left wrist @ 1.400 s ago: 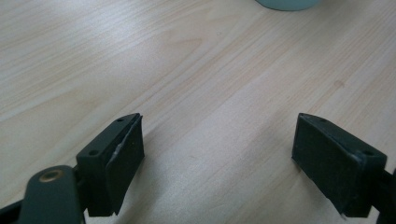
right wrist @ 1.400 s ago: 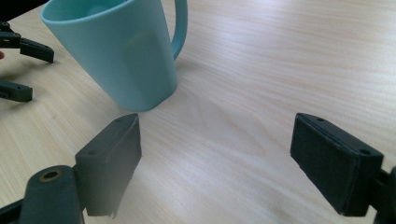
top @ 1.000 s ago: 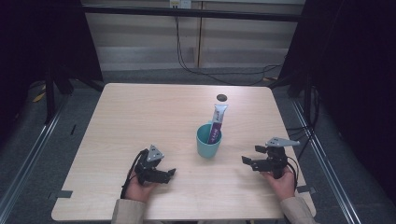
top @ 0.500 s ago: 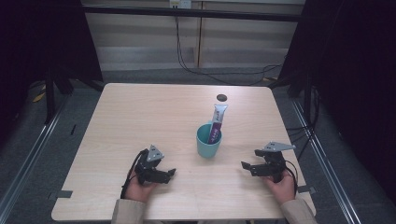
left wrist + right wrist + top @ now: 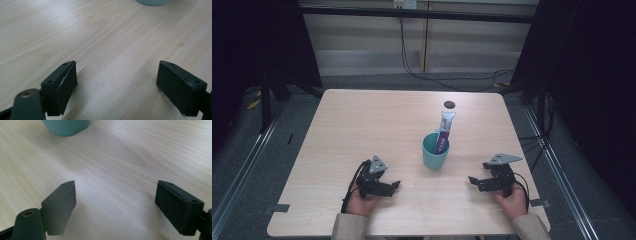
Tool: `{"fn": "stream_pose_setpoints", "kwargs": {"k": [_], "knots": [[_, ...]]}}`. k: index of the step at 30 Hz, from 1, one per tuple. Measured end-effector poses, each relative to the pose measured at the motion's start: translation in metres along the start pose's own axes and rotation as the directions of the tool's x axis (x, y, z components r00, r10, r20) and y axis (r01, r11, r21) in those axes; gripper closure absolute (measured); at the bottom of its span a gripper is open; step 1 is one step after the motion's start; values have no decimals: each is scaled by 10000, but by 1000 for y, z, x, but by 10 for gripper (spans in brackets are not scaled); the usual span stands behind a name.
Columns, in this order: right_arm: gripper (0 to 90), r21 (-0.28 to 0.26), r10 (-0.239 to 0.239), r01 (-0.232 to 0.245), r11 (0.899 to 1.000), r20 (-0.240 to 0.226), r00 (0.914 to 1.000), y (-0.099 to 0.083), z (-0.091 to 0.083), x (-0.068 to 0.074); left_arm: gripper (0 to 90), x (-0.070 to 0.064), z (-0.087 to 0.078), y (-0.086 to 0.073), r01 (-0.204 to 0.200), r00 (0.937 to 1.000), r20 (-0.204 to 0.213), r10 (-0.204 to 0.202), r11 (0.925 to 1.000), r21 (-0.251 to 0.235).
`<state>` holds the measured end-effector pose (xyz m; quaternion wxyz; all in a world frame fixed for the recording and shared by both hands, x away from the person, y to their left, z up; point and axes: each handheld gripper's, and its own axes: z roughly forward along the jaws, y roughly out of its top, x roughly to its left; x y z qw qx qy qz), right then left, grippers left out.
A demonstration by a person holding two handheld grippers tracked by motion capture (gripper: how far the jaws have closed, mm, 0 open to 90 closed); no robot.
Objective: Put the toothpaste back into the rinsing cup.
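- As we look down from the high view, we see a pale wooden surface (image 5: 362, 130) with a teal cup (image 5: 435, 150) standing a little right of its middle.
- A tube (image 5: 443, 131) with a white and purple body stands in the cup and leans toward the far side, its flat end up.
- A small dark round spot (image 5: 449, 104) lies on the surface beyond the cup, apart from it; we cannot tell what it is.
- The left gripper (image 5: 393, 185) rests low at the near left of the surface, held by the left hand (image 5: 361, 202). In the left gripper view its jaws stand wide apart with only bare wood between them, so it is released.
- The right gripper (image 5: 473, 181) is at the near right, held by the right hand (image 5: 512, 197). Its jaws are also wide apart and grasp nothing.
- Both grippers point toward the middle, and the cup stands between them, well apart from each.
- In the right gripper view the bottom of the cup (image 5: 66, 126) shows at the upper left.
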<state>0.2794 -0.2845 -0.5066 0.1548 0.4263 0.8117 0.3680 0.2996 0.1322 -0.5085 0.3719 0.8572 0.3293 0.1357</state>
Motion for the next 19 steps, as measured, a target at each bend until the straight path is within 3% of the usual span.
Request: {"fn": "stream_pose_setpoints", "kwargs": {"k": [4, 10, 19], "knots": [[163, 243, -41, 40, 9997, 37, 10000, 0, 2, 1, 165, 0, 0, 0, -3, 10000, 1, 3, 10000, 2], [152, 210, -363, 361, 9991, 64, 9993, -1, 4, 3, 165, 0, 0, 0, 1, 10000, 7, -1, 10000, -2], [148, 102, -402, 402, 9991, 77, 9992, -3, 4, 3, 165, 0, 0, 0, -1, 10000, 6, 1, 10000, 1]]}}
